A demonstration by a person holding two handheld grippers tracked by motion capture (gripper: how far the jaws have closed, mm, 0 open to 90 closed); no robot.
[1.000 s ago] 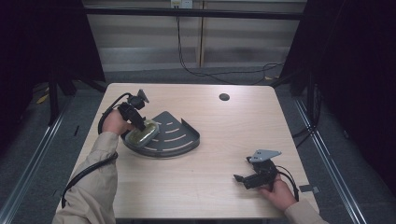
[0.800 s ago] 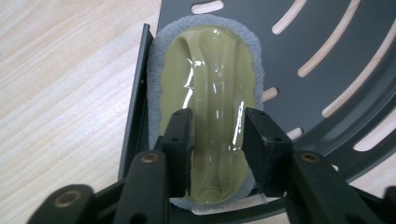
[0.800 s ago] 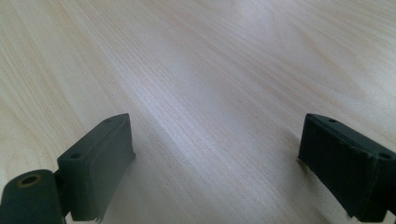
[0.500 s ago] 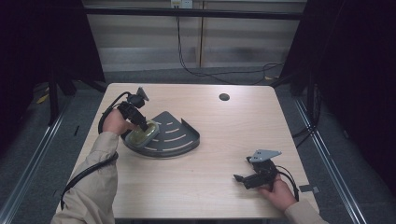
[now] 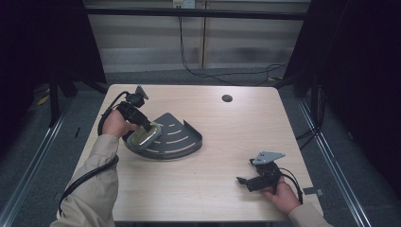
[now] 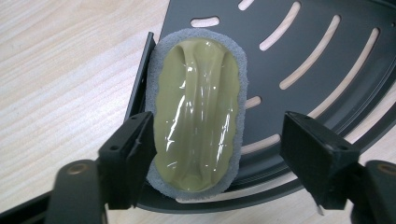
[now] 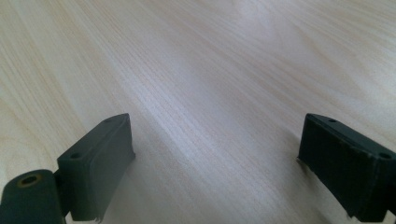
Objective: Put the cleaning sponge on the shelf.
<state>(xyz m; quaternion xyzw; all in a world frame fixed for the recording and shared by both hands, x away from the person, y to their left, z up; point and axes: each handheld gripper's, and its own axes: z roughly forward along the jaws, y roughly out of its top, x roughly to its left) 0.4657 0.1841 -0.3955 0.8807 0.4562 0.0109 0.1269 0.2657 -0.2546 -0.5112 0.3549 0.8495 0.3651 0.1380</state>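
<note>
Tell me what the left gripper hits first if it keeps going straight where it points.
Most likely the sponge lying in the dark slotted tray; the left gripper points down at it, jaws open astride it.

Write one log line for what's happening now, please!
left tool: jaws just opening, open around sponge | sponge: lying in dark slotted tray | right tool: open, over bare table

No text, label, brand, number or sign can be read on anything here.

Glossy wrapped sponge (image 6: 198,112), matt tray (image 6: 327,51), wood table (image 6: 60,70)
</note>
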